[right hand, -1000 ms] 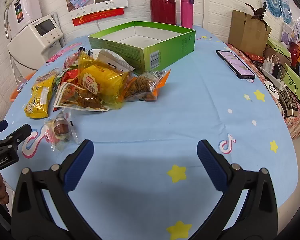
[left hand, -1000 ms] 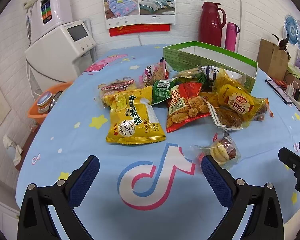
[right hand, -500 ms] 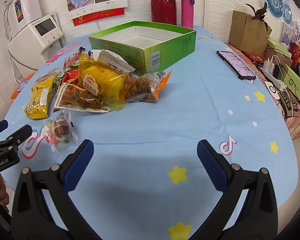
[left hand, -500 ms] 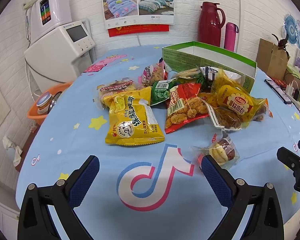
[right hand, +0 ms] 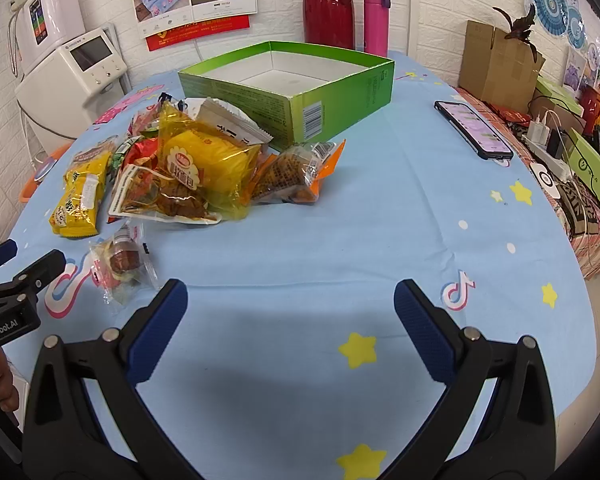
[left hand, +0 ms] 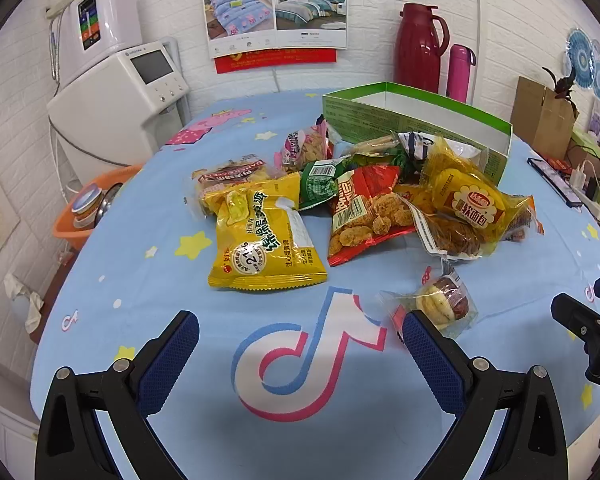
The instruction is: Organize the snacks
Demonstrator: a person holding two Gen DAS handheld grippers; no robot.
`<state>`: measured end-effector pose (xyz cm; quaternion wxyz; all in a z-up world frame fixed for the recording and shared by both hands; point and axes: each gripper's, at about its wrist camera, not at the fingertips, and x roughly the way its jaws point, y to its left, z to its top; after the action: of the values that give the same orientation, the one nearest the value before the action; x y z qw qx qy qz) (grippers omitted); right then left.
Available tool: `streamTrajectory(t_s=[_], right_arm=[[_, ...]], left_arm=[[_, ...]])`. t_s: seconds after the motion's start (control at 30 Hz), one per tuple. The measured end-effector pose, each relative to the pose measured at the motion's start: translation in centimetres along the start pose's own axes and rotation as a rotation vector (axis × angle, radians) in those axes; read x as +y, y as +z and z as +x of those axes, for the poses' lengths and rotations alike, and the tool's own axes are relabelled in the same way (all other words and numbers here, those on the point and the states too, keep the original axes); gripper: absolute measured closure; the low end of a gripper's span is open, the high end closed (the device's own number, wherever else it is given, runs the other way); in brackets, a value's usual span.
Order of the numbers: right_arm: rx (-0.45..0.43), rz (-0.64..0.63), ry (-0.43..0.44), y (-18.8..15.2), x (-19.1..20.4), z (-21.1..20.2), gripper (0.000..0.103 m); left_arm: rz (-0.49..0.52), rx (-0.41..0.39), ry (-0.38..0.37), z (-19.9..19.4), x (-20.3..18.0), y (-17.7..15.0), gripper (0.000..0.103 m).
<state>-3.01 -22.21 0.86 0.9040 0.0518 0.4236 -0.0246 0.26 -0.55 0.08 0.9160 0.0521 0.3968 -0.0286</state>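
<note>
A pile of snack packets lies on the blue tablecloth in front of an open green box [left hand: 416,124] [right hand: 288,92] whose inside looks bare. A big yellow bag [left hand: 262,240], a red bag of fried bites [left hand: 364,212] and a yellow bread packet [left hand: 470,204] [right hand: 198,160] are in the pile. A small clear-wrapped pastry [left hand: 440,304] [right hand: 122,266] lies apart, nearest me. My left gripper [left hand: 300,348] hovers open over the tablecloth's logo, its right finger close beside the pastry. My right gripper [right hand: 290,312] hangs open above bare cloth, right of the pastry.
A phone [right hand: 474,130] lies at the table's right side. A red jug [right hand: 328,0] and a pink flask [right hand: 376,18] stand behind the box. A white appliance [left hand: 116,100] and an orange basin [left hand: 88,208] stand off the left edge; cluttered shelves [right hand: 572,152] line the right.
The left wrist view has shifted very slightly, with the snack pile a little lower and nearer. Both grippers remain open and nothing on the table has moved.
</note>
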Motion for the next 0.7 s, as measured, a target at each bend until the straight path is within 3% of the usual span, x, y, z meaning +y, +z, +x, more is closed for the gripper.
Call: streamTrajectory(t_s=[0.7], right_arm=[[0.004, -0.002, 0.004, -0.27, 0.3, 0.22, 0.0]], left_arm=[[0.003, 0.0, -0.002, -0.06, -0.34, -0.13, 0.0]])
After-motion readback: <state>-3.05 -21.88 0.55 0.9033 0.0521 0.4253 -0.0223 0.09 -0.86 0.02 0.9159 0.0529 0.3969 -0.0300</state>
